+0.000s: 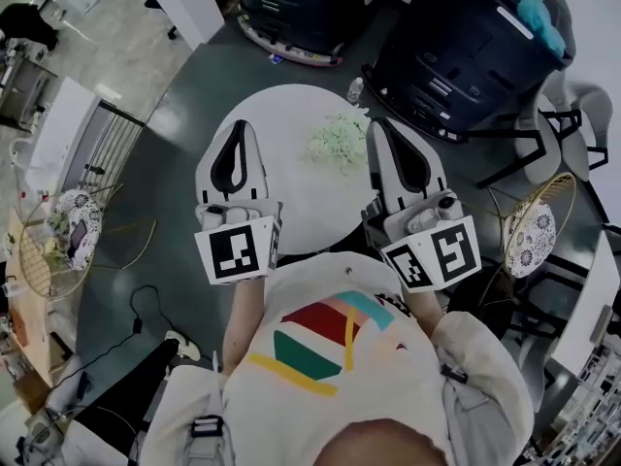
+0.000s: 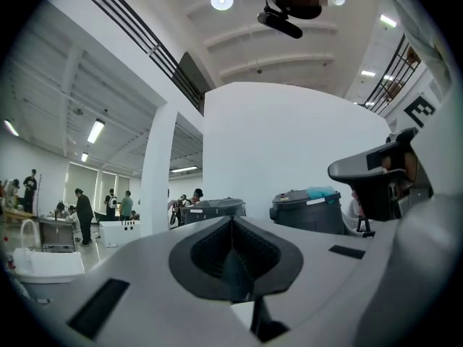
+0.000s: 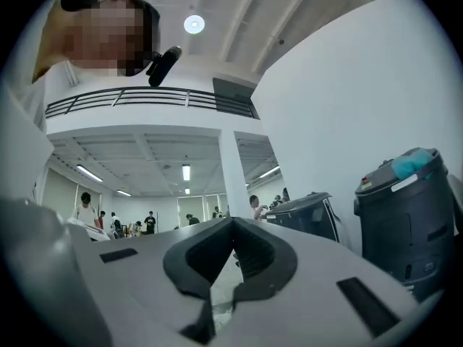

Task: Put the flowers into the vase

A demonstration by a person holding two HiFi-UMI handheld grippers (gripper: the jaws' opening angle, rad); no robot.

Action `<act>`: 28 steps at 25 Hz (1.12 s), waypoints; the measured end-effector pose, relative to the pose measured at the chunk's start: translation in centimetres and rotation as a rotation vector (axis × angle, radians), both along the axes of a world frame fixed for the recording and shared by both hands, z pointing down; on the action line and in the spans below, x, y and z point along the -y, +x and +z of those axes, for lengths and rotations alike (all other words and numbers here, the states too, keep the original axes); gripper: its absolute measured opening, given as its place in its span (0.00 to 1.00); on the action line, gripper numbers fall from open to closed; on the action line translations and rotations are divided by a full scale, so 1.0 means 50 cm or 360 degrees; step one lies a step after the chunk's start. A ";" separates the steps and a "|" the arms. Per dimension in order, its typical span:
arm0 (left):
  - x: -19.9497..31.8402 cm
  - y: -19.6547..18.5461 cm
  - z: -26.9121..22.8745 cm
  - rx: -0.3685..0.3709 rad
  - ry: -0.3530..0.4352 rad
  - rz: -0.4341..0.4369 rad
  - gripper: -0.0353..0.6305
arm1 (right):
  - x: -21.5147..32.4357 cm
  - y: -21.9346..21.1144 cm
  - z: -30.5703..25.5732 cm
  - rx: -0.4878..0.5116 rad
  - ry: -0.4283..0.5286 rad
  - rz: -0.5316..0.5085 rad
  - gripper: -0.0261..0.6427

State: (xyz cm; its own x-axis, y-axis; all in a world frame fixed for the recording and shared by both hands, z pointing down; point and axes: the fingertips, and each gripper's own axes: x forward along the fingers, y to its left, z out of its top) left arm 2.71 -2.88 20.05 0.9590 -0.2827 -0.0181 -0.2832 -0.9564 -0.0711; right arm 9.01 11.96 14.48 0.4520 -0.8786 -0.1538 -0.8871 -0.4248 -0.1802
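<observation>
Left gripper [image 2: 231,218]: we see its fingers pressed together, tip to tip, with nothing between them.
Right gripper [image 3: 232,221]: fingers likewise closed at the tips and empty, with only floor showing through the gap lower down.
Flowers [image 1: 338,142]: a pale green bunch lies on the far half of the round white table [image 1: 301,197]. From above it appears between the two gripper tips, nearer the right one, and neither gripper has hold of it.
Head view only: we find the table, the flowers and both marker cubes [image 1: 238,250] here. The person's pale shirt with coloured stripes [image 1: 325,343] also shows, as do patterned chair seats [image 1: 529,226] at either side.
Gripper views only: both look level across a hall, past a white wall [image 2: 289,150], to ceiling lights [image 2: 222,1] and distant standing people [image 2: 83,212].
Shared by the views: the dark bin [image 3: 409,223] with a teal object on its lid shows from above and from both grippers.
Left gripper view only: the right gripper shows at the right edge.
Writing: the cubes bear black-and-white square patterns. The pale strip on the bin lid is too small to read.
</observation>
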 end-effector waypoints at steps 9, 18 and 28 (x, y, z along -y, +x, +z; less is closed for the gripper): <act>0.005 -0.038 -0.024 -0.0034 0.0030 -0.0014 0.06 | 0.119 -0.097 0.050 0.0021 -0.0151 -0.0186 0.06; 0.037 -0.057 -0.043 -0.0084 0.0093 -0.0060 0.06 | 0.165 -0.140 0.075 -0.0061 -0.0281 -0.0253 0.06; 0.051 -0.053 -0.041 -0.0073 0.0098 -0.0066 0.06 | 0.186 -0.154 0.082 -0.0093 -0.0314 -0.0311 0.06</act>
State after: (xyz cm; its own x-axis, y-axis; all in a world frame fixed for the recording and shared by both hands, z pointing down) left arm 0.05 -5.46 17.98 0.9443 -0.3192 -0.0805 -0.3269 -0.9380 -0.1154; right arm 1.33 2.64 18.60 0.2662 -0.9639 0.0080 -0.9622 -0.2663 -0.0569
